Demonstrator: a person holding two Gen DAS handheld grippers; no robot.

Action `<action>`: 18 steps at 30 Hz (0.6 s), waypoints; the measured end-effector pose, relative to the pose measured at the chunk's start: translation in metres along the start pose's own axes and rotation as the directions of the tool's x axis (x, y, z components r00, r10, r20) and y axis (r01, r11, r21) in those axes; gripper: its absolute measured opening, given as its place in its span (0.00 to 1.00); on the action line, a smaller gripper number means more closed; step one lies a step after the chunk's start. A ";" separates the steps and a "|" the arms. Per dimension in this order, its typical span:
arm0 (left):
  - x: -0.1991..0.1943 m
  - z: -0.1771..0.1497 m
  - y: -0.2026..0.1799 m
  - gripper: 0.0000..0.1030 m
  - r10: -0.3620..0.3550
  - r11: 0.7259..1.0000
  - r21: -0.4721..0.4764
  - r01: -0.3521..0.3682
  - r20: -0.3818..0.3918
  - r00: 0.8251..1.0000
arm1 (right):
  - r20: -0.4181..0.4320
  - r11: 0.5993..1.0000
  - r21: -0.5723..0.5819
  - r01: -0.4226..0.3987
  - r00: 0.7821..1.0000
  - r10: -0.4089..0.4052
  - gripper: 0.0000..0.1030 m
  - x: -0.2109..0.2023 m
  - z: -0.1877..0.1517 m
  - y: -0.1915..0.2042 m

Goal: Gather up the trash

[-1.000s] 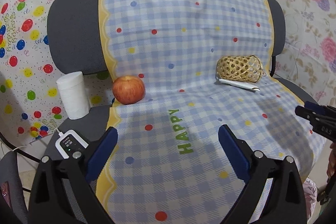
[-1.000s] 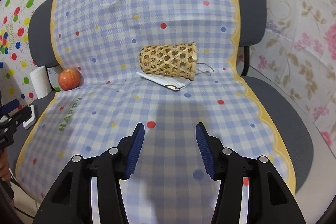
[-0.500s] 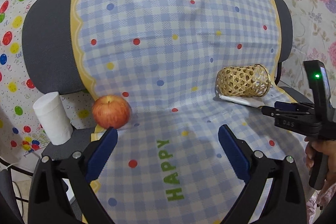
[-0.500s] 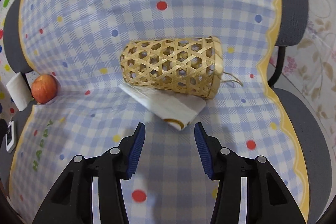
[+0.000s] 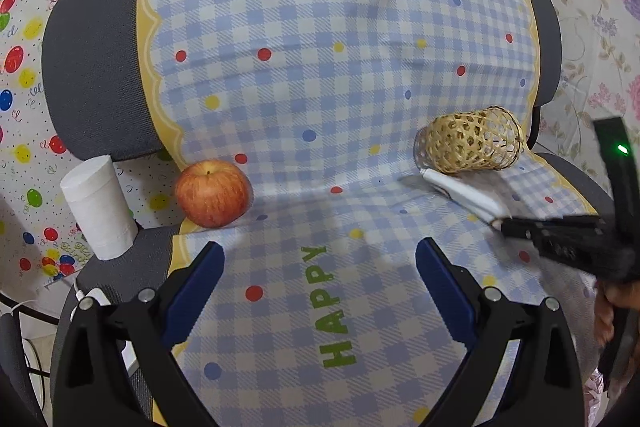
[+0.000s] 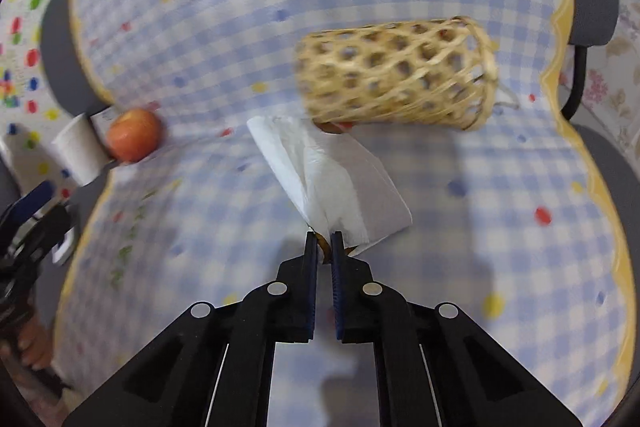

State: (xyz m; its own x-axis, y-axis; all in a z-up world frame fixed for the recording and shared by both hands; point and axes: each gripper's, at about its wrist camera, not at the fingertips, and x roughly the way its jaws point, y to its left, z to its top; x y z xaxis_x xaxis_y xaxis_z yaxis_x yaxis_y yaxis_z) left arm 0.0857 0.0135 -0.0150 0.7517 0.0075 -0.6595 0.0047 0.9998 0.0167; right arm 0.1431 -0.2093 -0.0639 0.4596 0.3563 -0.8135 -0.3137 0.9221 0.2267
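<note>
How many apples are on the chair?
1. The red apple sits at the left edge of the checked cloth, beside the white paper roll. None shows inside the woven basket.
</note>
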 end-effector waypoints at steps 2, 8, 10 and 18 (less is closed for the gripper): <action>-0.004 -0.002 0.001 0.91 0.004 1.000 0.001 -0.004 0.001 1.000 | -0.011 0.998 -0.012 -0.065 0.998 0.065 0.07 -0.010 -0.015 0.018; -0.014 -0.004 0.006 0.91 0.019 1.000 -0.002 -0.019 0.008 1.000 | 0.009 0.985 -0.058 -0.162 0.987 0.163 0.31 -0.030 -0.030 0.053; -0.016 -0.004 0.006 0.91 0.014 1.000 -0.002 -0.014 0.010 1.000 | 0.061 0.992 -0.084 -0.099 0.993 0.104 0.42 -0.041 -0.027 0.051; -0.006 -0.004 -0.022 0.91 -0.047 0.998 0.030 0.048 -0.027 0.999 | 0.202 0.994 0.014 0.106 0.974 -0.107 0.41 -0.053 0.015 -0.025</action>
State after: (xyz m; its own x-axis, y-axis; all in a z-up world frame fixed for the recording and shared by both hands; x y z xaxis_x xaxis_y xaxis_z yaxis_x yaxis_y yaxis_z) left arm 0.0781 -0.0081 -0.0146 0.7323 -0.0392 -0.6798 0.0606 0.9981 0.0077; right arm 0.1394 -0.2485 -0.0187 0.6487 0.2788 -0.7082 -0.2512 0.9568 0.1466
